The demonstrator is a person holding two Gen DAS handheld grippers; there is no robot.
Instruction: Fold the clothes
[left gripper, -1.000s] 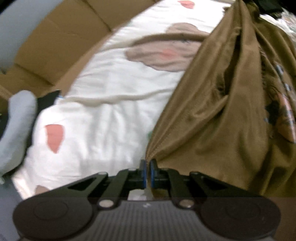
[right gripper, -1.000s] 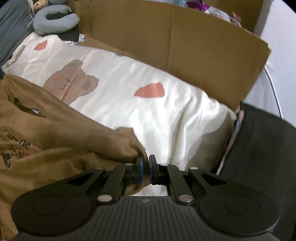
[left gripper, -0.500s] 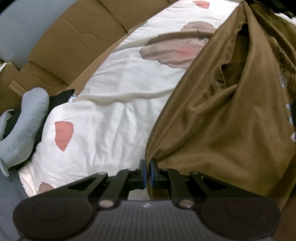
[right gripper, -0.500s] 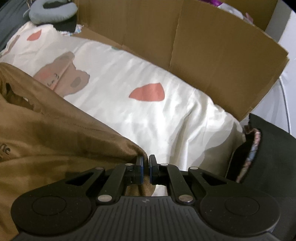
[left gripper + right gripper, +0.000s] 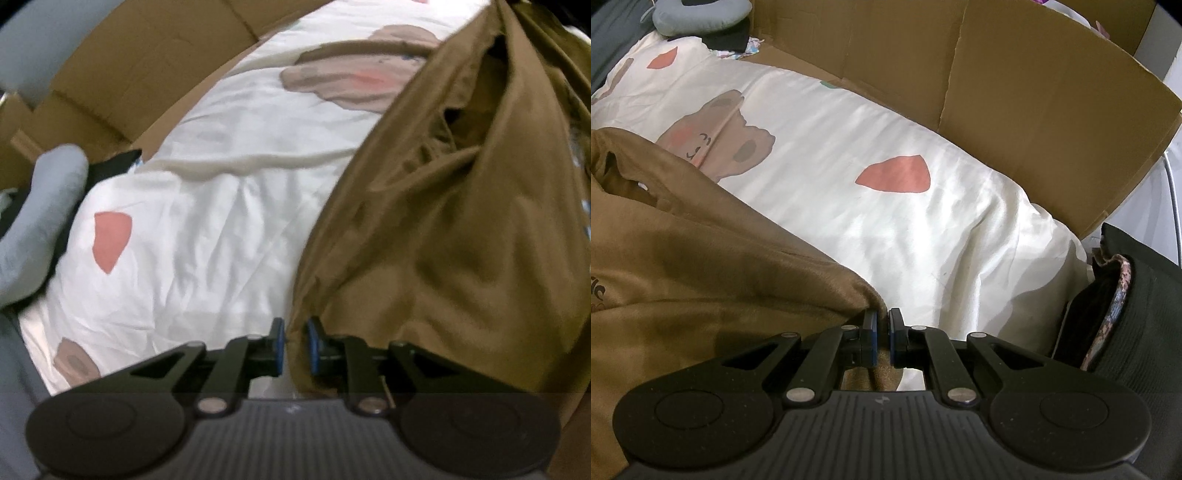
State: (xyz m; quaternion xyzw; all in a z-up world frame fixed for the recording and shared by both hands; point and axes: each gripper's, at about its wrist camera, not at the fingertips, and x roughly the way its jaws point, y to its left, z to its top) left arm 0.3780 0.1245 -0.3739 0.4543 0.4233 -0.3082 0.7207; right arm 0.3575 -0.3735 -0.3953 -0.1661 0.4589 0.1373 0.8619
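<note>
A brown garment point(image 5: 461, 229) with a printed front lies bunched on a white bedsheet point(image 5: 229, 206) that has bear and pink patterns. In the left wrist view my left gripper point(image 5: 294, 341) has its jaws slightly apart with the garment's edge between the blue pads. In the right wrist view the same garment point(image 5: 701, 266) fills the lower left, and my right gripper point(image 5: 882, 332) is shut on another corner of it, just above the sheet point(image 5: 923, 229).
Cardboard walls point(image 5: 1015, 92) stand behind the bed. A grey neck pillow point(image 5: 40, 206) lies at the sheet's end; it also shows in the right wrist view point(image 5: 698, 18). A dark cushion point(image 5: 1126, 314) sits at the right.
The left jaws have parted slightly around the cloth edge. Both grippers have shifted over the bed, and the garment has settled lower and spread out.
</note>
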